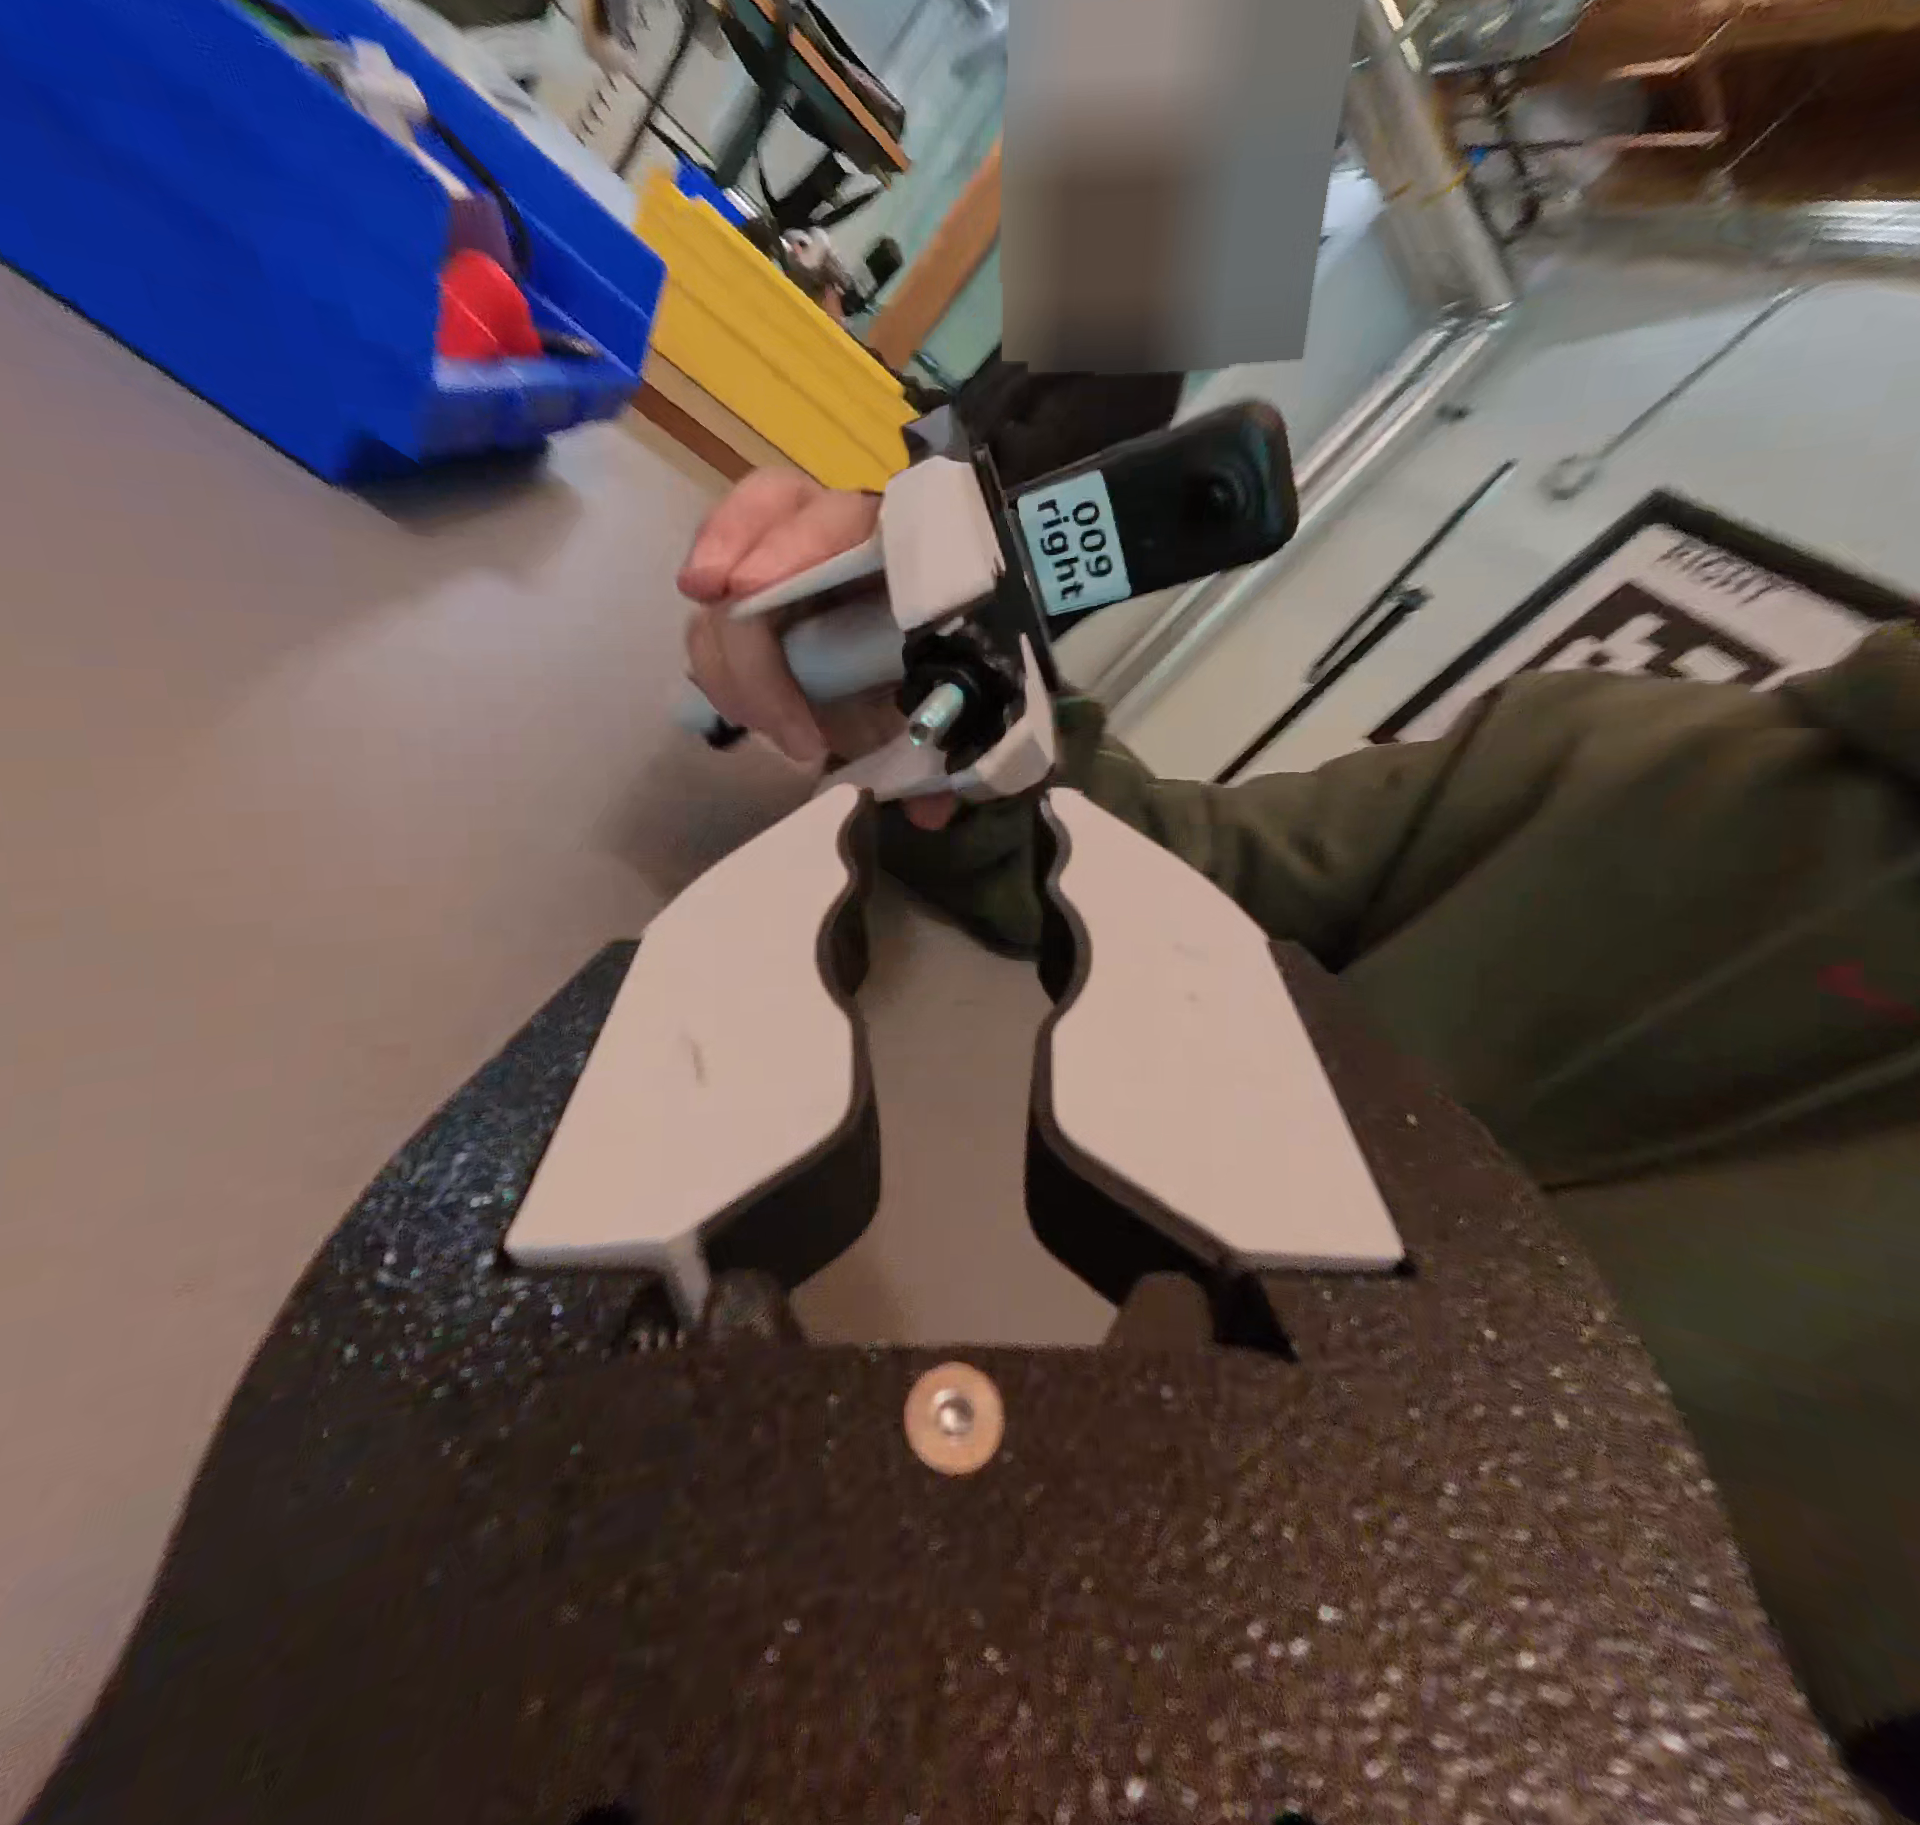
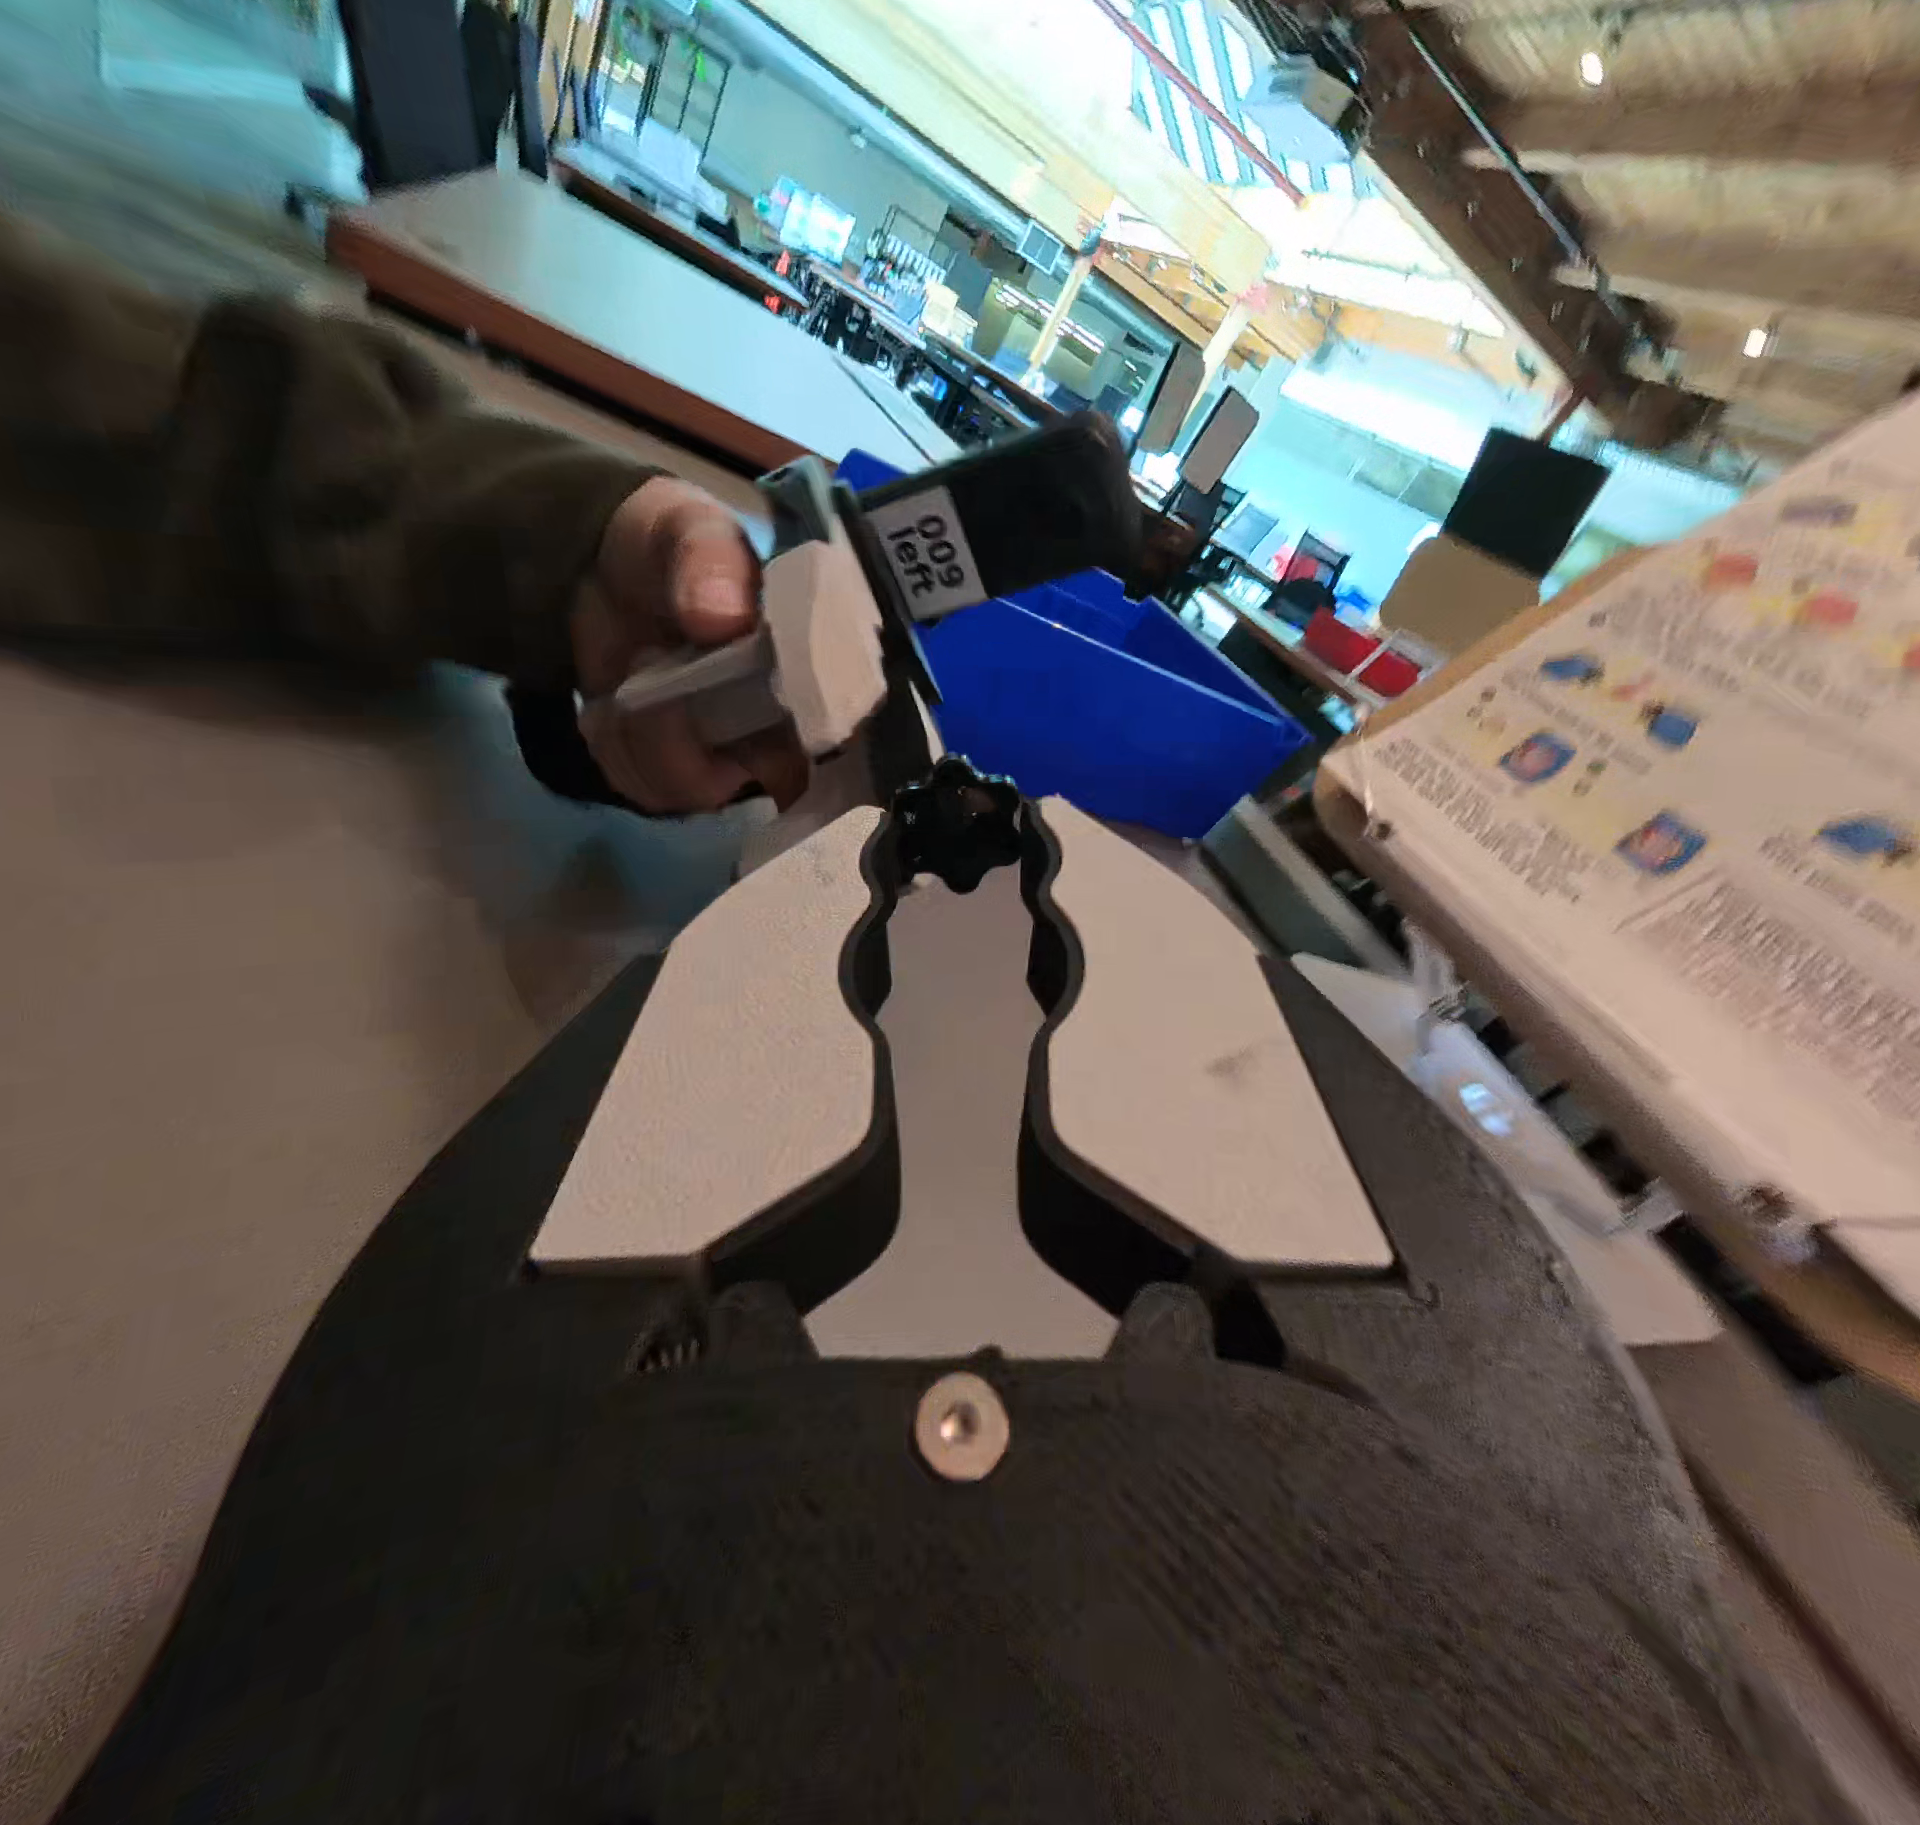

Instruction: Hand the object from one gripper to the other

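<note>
Two grippers face each other above the table (image 1: 260, 840) | left gripper (image 1: 951, 819): fingers apart, nothing between them | right gripper (image 2: 951, 840): fingertips pinching black star knob (image 2: 956, 835), threaded stud outward | blue bin (image 2: 1101, 705) behind.

Each camera sits just behind its own gripper and looks forward along the two fingers, low over the table and strongly tilted. The left wrist view faces the right gripper (image 1: 940, 726) close ahead, with the blue bin (image 1: 312, 248) far left. The right wrist view faces the left gripper (image 2: 831, 653) close ahead. The two views face each other, and both show the table (image 2: 187, 944) and the blue bin.
</note>
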Tool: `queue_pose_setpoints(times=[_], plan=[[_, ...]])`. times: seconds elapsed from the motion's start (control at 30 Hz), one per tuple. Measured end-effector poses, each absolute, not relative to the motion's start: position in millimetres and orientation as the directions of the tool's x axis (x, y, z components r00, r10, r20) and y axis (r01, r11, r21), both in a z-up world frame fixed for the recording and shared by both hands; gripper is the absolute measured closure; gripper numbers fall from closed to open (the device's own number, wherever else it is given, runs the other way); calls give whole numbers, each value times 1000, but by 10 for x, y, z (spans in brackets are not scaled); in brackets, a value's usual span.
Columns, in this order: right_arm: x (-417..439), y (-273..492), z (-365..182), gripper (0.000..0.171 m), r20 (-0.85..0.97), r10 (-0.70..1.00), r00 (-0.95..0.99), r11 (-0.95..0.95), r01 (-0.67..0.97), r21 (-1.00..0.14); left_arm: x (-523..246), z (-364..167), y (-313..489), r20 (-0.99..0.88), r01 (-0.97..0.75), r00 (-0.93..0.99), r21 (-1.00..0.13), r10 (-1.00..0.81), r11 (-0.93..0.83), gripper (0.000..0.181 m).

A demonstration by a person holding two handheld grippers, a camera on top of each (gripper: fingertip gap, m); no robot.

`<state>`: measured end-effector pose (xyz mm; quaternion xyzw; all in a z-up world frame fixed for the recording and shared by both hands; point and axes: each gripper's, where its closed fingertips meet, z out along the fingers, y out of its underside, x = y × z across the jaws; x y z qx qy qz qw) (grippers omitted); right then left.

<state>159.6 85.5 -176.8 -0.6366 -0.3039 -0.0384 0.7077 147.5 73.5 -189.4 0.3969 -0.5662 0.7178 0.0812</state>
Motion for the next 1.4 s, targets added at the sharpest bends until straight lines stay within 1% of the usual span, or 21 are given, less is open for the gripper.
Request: queue_pose_setpoints(times=[0.03,0.13,0.27,0.43,0.6,0.63,0.73,0.77,0.83,0.87,0.9,0.97,1.0,1.03,1.07,1.1,1.2,1.23,1.27,1.33,1.4], plan=[[1559,852,-1785,149,546,319,774,203,507,-837,1452,-1896,708,691,-598,-663,-721,-288,-351,153],[1450,852,-1879,148,666,321,673,218,632,-744,1429,-1939,670,741,-656,-630,-668,-233,-351,153],[1374,860,-1942,148,715,328,617,226,684,-694,1376,-1948,651,754,-679,-627,-653,-199,-335,152],[1373,866,-1940,148,728,319,606,226,698,-680,1378,-1957,632,721,-650,-654,-690,-229,-319,159],[1472,908,-2000,148,711,297,637,157,702,-695,1465,-2021,683,615,-550,-694,-788,-374,-276,160],[1501,922,-1997,145,676,293,676,135,671,-729,1486,-2009,711,590,-520,-701,-807,-400,-280,161],[1512,941,-1923,119,443,350,825,89,441,-893,1594,-1989,889,493,-408,-685,-870,-537,-277,161],[1533,945,-1871,111,334,364,869,77,330,-941,1638,-1994,966,413,-343,-671,-909,-615,-236,161],[1604,971,-1805,99,34,402,915,5,35,-999,1684,-1965,1075,207,-200,-643,-975,-738,-99,161],[1636,988,-1795,93,-137,421,897,-47,-129,-990,1703,-1948,1111,84,-130,-618,-991,-781,-4,161],[1649,995,-1790,91,-301,446,843,-101,-287,-953,1708,-1939,1115,-42,-67,-601,-993,-798,102,161],[1661,994,-1782,101,-571,485,663,-204,-549,-811,1705,-1913,1056,-270,57,-569,-955,-776,291,161],[1658,987,-1759,102,-657,504,560,-242,-639,-730,1710,-1885,1021,-362,117,-541,-926,-759,359,161],[1653,971,-1723,108,-708,526,471,-269,-698,-663,1706,-1851,975,-426,169,-521,-901,-740,399,161],[1647,955,-1695,116,-731,544,413,-284,-729,-623,1705,-1823,944,-468,204,-501,-881,-728,426,161],[1640,951,-1687,119,-740,548,390,-291,-740,-606,1712,-1802,935,-500,225,-476,-864,-723,450,161],[1596,979,-1779,117,-723,515,460,-308,-689,-657,1709,-1809,911,-554,251,-453,-831,-699,496,161],[1583,982,-1798,120,-712,511,482,-308,-671,-675,1713,-1813,910,-565,254,-445,-824,-695,507,161],[1578,984,-1807,123,-704,509,496,-305,-661,-686,1714,-1824,902,-573,254,-446,-818,-688,516,161],[1567,971,-1788,137,-692,527,494,-296,-656,-694,1724,-1842,896,-587,251,-439,-807,-680,535,161],[1582,980,-1784,140,-698,524,488,-290,-669,-685,1728,-1874,887,-605,248,-440,-792,-663,558,161]])
